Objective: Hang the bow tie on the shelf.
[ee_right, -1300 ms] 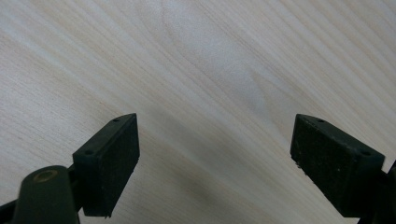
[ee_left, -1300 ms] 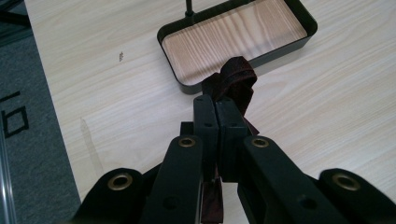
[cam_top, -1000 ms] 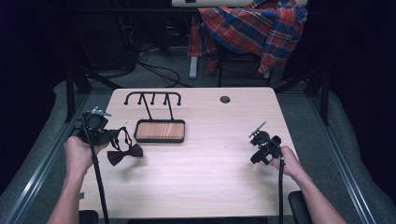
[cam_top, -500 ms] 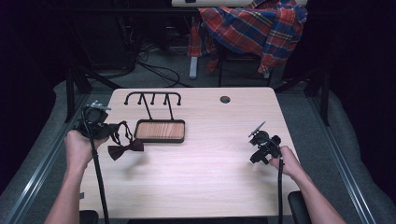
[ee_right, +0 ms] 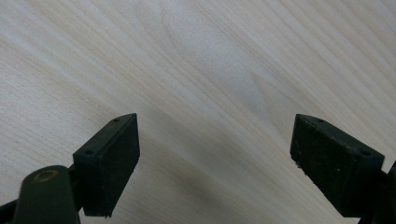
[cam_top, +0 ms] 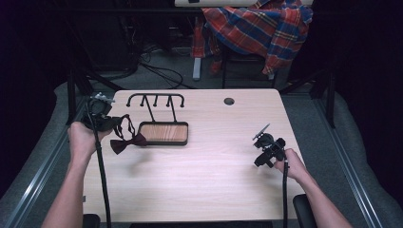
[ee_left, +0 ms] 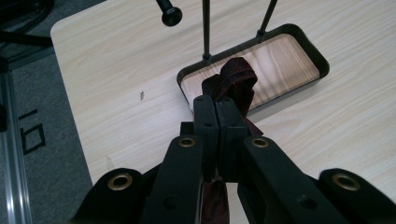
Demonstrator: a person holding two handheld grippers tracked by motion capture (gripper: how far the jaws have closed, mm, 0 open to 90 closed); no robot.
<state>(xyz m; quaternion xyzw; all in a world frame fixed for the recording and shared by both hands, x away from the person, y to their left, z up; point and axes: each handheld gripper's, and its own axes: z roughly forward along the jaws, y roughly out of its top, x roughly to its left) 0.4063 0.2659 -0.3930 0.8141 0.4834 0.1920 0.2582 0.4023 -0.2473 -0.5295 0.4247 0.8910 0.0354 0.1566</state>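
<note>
fabric is pinched in your left claw [ee_left: 215, 109]; its jaws are pressed together on the dark red bow tie [cam_top: 128, 142], which hangs clear of the desk [cam_top: 214, 185] just beside the left end of the wooden tray [cam_top: 164, 133]; the black hook rack [cam_top: 155, 100] rises from that tray; your right claw [ee_right: 215, 163] hovers over bare desk near the right edge, jaws spread wide and holding nothing; the risk, as i judge it, is the thin grip; only a small fold is caught, so a quick swing could let the tie slip; its loose strap could also snag a hook and tip the rack.
</note>
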